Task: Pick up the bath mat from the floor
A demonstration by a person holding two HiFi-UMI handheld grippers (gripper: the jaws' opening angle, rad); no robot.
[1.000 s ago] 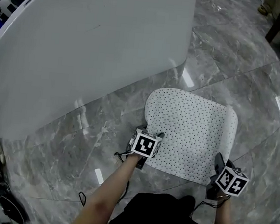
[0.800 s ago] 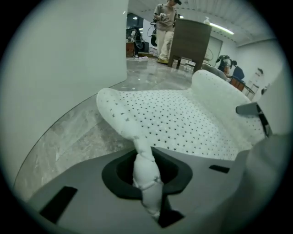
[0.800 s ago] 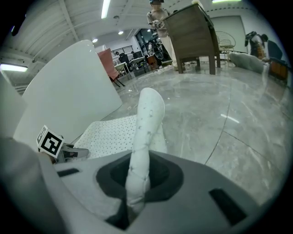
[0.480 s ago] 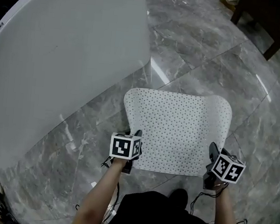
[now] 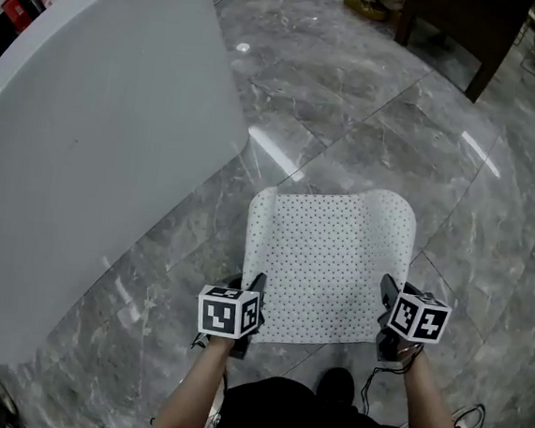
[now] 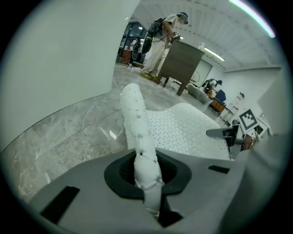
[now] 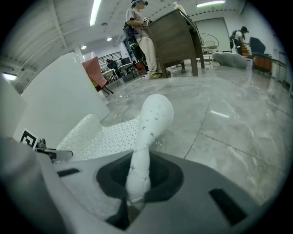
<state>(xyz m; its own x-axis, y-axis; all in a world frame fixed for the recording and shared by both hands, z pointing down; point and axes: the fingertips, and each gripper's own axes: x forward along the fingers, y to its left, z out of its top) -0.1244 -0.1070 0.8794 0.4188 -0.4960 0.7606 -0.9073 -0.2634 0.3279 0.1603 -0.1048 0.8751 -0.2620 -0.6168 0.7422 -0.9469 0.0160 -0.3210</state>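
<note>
The white dotted bath mat (image 5: 329, 257) lies on the grey marble floor with its near edge raised and its far edge curled. My left gripper (image 5: 255, 284) is shut on the mat's near left corner; its jaws have just closed there. In the left gripper view the pinched mat edge (image 6: 139, 137) rises from between the jaws of the left gripper (image 6: 147, 185). My right gripper (image 5: 388, 291) is shut on the near right corner. The right gripper view shows the mat's folded edge (image 7: 146, 132) clamped in the right gripper (image 7: 132, 189).
A large white curved tub wall (image 5: 86, 144) stands to the left of the mat. A dark wooden cabinet (image 5: 464, 30) stands at the far right, with a person's feet (image 5: 368, 3) beside it. A cable (image 5: 469, 421) lies on the floor by my right arm.
The left gripper has shut on the mat's near left corner. Both grippers have risen with the near edge, and the mat has drawn narrower and straighter in front of me.
</note>
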